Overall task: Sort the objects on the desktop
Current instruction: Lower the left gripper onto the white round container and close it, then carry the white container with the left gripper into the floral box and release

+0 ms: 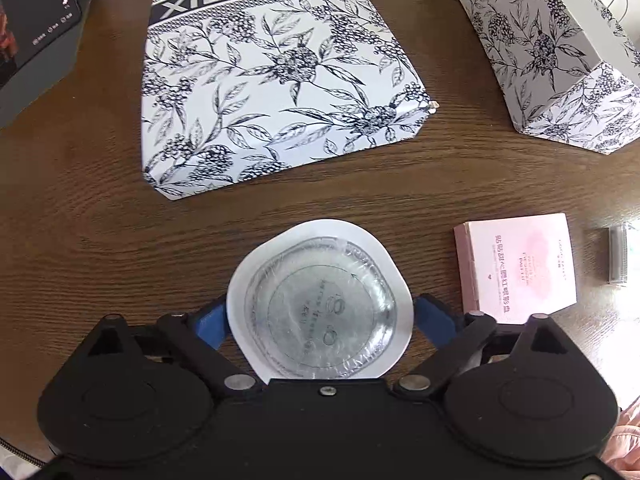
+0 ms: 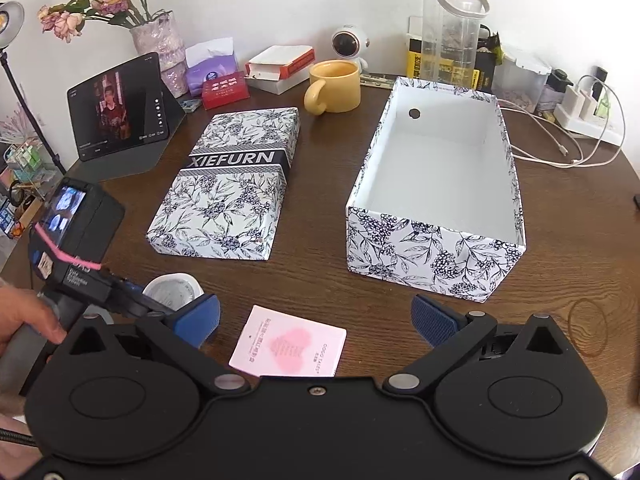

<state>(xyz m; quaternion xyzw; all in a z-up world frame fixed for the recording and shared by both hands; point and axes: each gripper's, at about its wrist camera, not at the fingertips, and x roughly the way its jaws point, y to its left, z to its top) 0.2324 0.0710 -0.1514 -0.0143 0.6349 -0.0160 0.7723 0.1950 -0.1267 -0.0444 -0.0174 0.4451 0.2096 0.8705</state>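
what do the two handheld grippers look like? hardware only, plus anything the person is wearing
Both the left gripper and the right gripper have matte black bodies with two round housings, silver pivot screws and black linkage arms carrying blue textured fingers. Seen from the right wrist, the left unit carries a black camera with a lit screen, a pink band and a white label. A pink sleeve shows.

On the table I see the box lid lying left of the open box, the two well apart. Nearer me, the round packet sits between my left gripper fingers, with the flat card box just to its right. Behind the lid stands the mug, the tablet off to the left
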